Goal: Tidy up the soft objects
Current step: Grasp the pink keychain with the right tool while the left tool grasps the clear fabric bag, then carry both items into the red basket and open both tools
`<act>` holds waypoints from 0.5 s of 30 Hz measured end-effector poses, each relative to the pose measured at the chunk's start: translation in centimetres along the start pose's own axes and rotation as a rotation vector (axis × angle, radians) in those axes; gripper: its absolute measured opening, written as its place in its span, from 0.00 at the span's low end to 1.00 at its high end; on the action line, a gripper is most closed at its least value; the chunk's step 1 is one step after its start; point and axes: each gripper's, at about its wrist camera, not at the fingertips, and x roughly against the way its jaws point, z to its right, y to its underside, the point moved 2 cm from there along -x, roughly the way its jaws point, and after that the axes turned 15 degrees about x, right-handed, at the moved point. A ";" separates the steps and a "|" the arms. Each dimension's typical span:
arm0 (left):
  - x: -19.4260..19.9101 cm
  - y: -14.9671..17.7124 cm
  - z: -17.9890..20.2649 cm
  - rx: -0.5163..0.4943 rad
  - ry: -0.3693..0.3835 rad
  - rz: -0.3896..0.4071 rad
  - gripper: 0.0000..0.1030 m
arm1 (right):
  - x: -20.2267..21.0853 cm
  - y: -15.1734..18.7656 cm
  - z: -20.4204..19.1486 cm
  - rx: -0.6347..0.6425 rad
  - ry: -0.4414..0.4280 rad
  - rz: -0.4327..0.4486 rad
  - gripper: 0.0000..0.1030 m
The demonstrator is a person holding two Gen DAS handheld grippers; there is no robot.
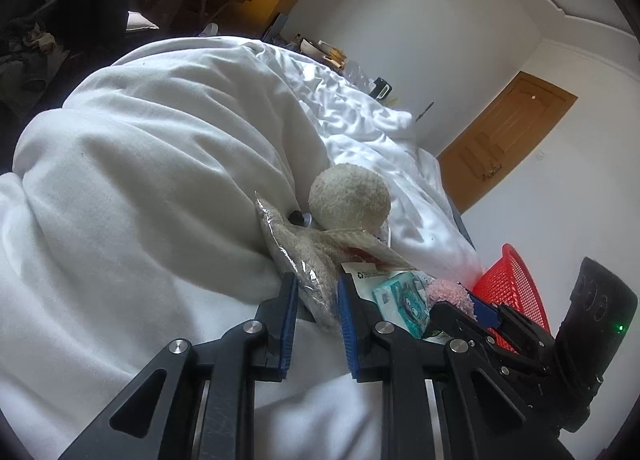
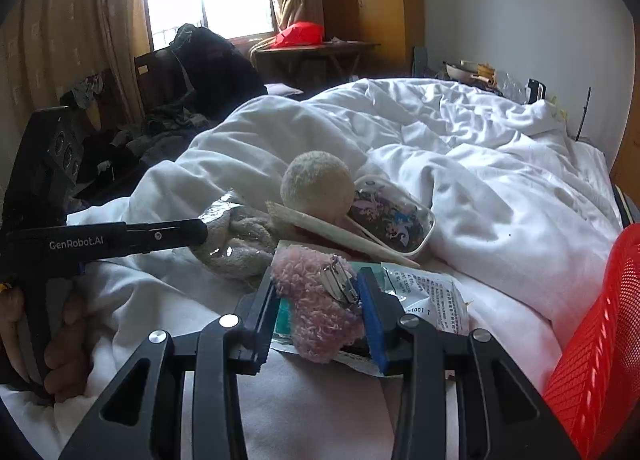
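Note:
A pile of small items lies on the white duvet (image 1: 152, 163). My left gripper (image 1: 318, 300) is shut on a clear plastic bag of beige plush (image 1: 304, 256); in the right wrist view the left gripper (image 2: 202, 232) pinches that bag (image 2: 240, 240) from the left. Between the blue pads of my right gripper (image 2: 320, 300) sits a pink fluffy item (image 2: 316, 300) with a metal clip, and the pads press on both its sides. The right gripper (image 1: 468, 306) also shows beside the pink fluffy item (image 1: 448, 294). A cream fluffy ball (image 1: 350, 195) (image 2: 317, 183) rests behind them.
A red mesh basket (image 1: 508, 284) (image 2: 600, 340) stands at the bed's right edge. A teal tissue packet (image 1: 404, 304), a printed white packet (image 2: 432, 292) and a patterned clear case (image 2: 390, 215) lie in the pile. A person's hand (image 2: 60, 340) holds the left gripper. Dark clothes are heaped beyond the bed.

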 end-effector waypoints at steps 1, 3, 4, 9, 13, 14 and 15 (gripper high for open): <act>-0.3 -0.1 0.2 -0.001 -0.008 -0.007 0.20 | 0.4 -0.1 -0.1 0.007 0.009 0.017 0.37; -1.2 -0.6 0.5 -0.003 -0.018 -0.040 0.20 | 0.9 -0.2 -0.3 0.016 0.036 0.038 0.37; -1.8 -0.9 0.7 -0.008 -0.040 -0.056 0.21 | 1.0 -0.2 -0.3 0.019 0.045 0.042 0.37; -3.5 -1.5 0.5 0.014 -0.062 -0.105 0.23 | 0.6 -0.2 -0.2 0.024 0.042 0.027 0.37; -1.2 -0.9 0.8 0.006 -0.005 -0.069 0.08 | 0.8 -0.1 -0.1 0.010 0.043 0.037 0.37; -0.2 -0.8 1.1 -0.002 0.012 -0.049 0.08 | 1.0 -0.1 -0.2 0.011 0.048 0.044 0.37; 0.8 -0.8 1.3 -0.005 0.036 -0.029 0.08 | 1.2 -0.1 -0.3 0.014 0.054 0.052 0.37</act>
